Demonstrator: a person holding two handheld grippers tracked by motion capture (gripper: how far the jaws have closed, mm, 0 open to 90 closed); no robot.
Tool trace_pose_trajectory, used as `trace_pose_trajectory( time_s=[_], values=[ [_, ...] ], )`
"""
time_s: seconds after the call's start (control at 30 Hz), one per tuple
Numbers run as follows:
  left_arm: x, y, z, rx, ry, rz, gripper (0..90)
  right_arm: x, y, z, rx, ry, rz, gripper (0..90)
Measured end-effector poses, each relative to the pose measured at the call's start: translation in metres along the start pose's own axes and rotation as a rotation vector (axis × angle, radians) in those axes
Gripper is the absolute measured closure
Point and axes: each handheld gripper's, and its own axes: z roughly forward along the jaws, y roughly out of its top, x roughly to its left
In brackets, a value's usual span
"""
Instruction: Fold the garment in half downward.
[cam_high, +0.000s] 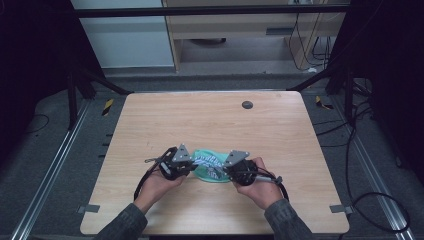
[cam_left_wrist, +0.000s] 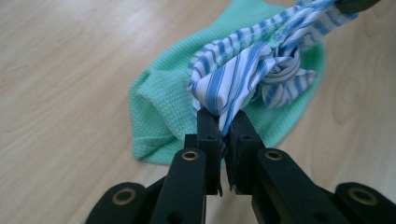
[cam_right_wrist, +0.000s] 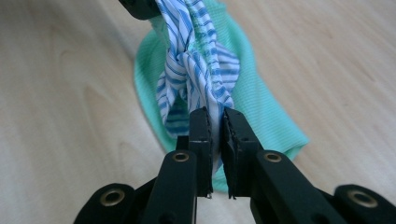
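A blue-and-white striped cloth (cam_left_wrist: 243, 70) is twisted into a knot above a mint green waffle cloth (cam_left_wrist: 159, 107) that lies on the wooden table. My left gripper (cam_left_wrist: 223, 122) is shut on one end of the striped cloth. My right gripper (cam_right_wrist: 215, 122) is shut on the other end of the striped cloth (cam_right_wrist: 196, 79), with the green cloth (cam_right_wrist: 261, 107) beneath it. In the high view the left gripper (cam_high: 187, 167) and the right gripper (cam_high: 227, 170) face each other across the cloths (cam_high: 209, 165) near the table's front middle.
The light wooden table (cam_high: 210, 120) has a small dark round disc (cam_high: 247, 104) near its far edge. Black frame legs and cables stand on the floor around the table. A person's hands and grey sleeves come in from the bottom.
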Motion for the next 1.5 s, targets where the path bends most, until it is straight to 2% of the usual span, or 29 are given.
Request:
trace_pose_trajectory(
  time_s=[0.03,0.07,0.1,0.17,0.37,0.6,0.8,0.83,0.93,1.17,1.27,1.33,1.43,1.5],
  values=[
    [-0.004,-0.003,-0.001,0.012,-0.004,0.013,83.9,0.008,-0.006,0.0,0.007,0.015,-0.015,81.5],
    [-0.007,-0.007,-0.001,0.018,-0.005,0.018,83.9,0.008,-0.006,0.0,0.007,0.015,-0.015,81.5],
    [-0.013,-0.014,-0.002,0.022,-0.011,0.024,83.7,0.016,-0.012,0.002,0.01,0.026,-0.025,81.7],
    [-0.016,-0.02,-0.001,0.036,-0.017,0.03,84.0,0.021,-0.017,0.003,0.016,0.033,-0.032,81.7],
    [-0.022,-0.028,0.0,0.038,-0.014,0.027,86.7,0.027,-0.025,0.006,0.015,0.043,-0.017,83.1],
    [-0.025,-0.029,-0.001,0.031,-0.025,0.02,87.6,0.027,-0.027,0.005,0.013,0.041,-0.014,84.2],
    [-0.027,-0.029,-0.008,0.016,-0.025,0.024,81.7,0.026,-0.025,0.0,0.001,0.039,-0.013,83.8],
    [-0.028,-0.029,-0.009,0.011,-0.022,0.017,74.0,0.026,-0.025,-0.002,-0.001,0.04,-0.017,83.4],
    [-0.029,-0.031,-0.017,-0.008,-0.023,0.002,70.8,0.026,-0.026,-0.003,0.0,0.04,-0.018,83.3],
    [-0.028,-0.025,-0.042,-0.052,-0.021,-0.001,67.5,0.024,-0.027,-0.007,-0.006,0.045,-0.024,82.2],
    [-0.026,-0.02,-0.051,-0.061,0.009,-0.003,68.8,0.024,-0.027,-0.009,-0.003,0.049,-0.031,82.4],
    [-0.024,-0.016,-0.05,-0.067,0.015,-0.007,68.5,0.025,-0.027,-0.01,0.0,0.052,-0.039,82.2],
    [-0.02,-0.006,-0.041,-0.08,0.043,-0.016,69.1,0.026,-0.029,-0.01,0.009,0.059,-0.043,82.6],
    [-0.019,-0.001,-0.034,-0.076,0.043,-0.015,69.3,0.026,-0.029,-0.01,0.008,0.062,-0.042,81.9]
  ],
)
